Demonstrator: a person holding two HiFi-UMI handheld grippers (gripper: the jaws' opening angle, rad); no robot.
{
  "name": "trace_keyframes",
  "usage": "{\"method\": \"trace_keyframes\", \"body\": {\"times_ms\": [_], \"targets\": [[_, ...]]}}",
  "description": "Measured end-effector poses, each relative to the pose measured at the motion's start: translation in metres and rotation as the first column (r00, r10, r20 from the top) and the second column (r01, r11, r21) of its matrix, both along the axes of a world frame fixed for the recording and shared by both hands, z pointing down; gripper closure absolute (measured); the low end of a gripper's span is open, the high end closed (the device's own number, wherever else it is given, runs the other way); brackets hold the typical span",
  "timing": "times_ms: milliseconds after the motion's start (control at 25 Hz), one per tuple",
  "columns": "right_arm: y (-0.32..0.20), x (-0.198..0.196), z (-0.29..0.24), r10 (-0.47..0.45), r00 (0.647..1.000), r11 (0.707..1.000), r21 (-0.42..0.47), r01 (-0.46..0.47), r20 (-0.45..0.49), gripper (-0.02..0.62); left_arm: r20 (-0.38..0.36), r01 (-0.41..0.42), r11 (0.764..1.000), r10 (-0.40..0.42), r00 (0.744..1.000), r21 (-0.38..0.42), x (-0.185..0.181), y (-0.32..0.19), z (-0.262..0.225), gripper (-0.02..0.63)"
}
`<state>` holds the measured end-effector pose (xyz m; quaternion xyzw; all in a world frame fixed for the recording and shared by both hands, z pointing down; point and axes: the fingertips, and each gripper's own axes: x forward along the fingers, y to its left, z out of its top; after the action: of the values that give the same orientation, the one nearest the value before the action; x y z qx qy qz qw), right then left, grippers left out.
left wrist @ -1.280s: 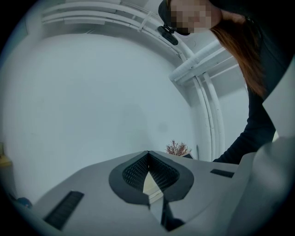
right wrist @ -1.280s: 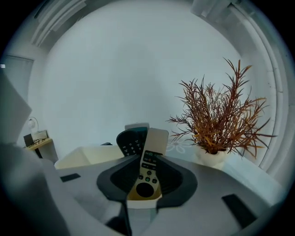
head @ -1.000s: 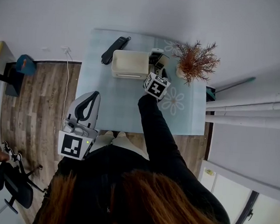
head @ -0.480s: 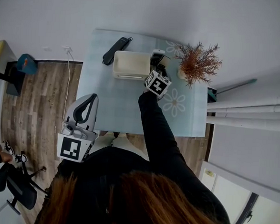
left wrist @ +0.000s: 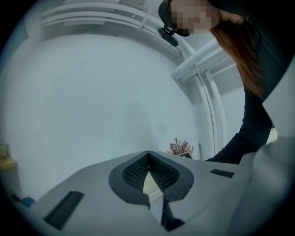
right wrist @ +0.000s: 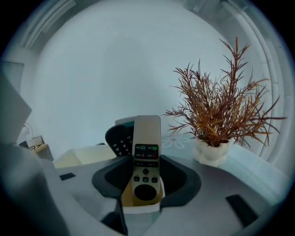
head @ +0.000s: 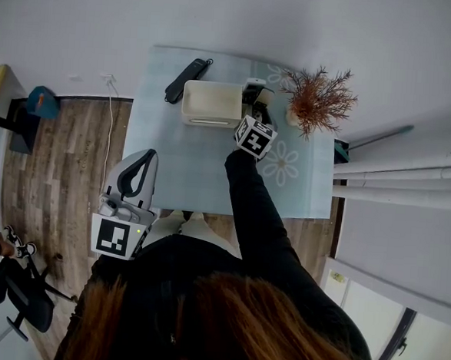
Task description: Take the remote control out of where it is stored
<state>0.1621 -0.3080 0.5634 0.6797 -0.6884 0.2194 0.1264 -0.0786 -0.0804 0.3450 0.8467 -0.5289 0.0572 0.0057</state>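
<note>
Soft, even daylight with a cool bluish cast fills every view, and no hard shadows fall on the tabletop [head: 188, 157]. The head view is sharp in the middle, but fisheye bends the wall and floor lines toward the edges, and the hair [head: 223, 321] close to the lens is blurred. Both gripper views sit in a round frame with black corners and heavy vignetting. The remote [right wrist: 145, 138] and plant [right wrist: 221, 110] look crisp against the pale wall, without glare
</note>
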Motion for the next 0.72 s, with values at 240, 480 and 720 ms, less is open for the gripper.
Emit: {"method": "trace_keyframes", "body": {"times_ms": [240,480,720], "targets": [[0.004,-0.003,-0.027,-0.04,0.998,0.997,0.068,0.043,-0.042,0.403,-0.006,-0.014,1.0,0.014,1.0,0.012,0.003,0.004,-0.002,0.607],[0.007,-0.003,-0.047,-0.056,0.997,0.991,0.115,0.063,-0.055,0.403,-0.015,-0.023,1.0,0.023,1.0,0.011,0.004,0.004,-0.002,0.607],[0.016,-0.004,-0.053,-0.07,0.996,0.99,0.119,0.076,-0.054,0.403,-0.024,-0.035,0.999,0.035,0.999,0.015,0.005,0.007,-0.003,0.607]]}}
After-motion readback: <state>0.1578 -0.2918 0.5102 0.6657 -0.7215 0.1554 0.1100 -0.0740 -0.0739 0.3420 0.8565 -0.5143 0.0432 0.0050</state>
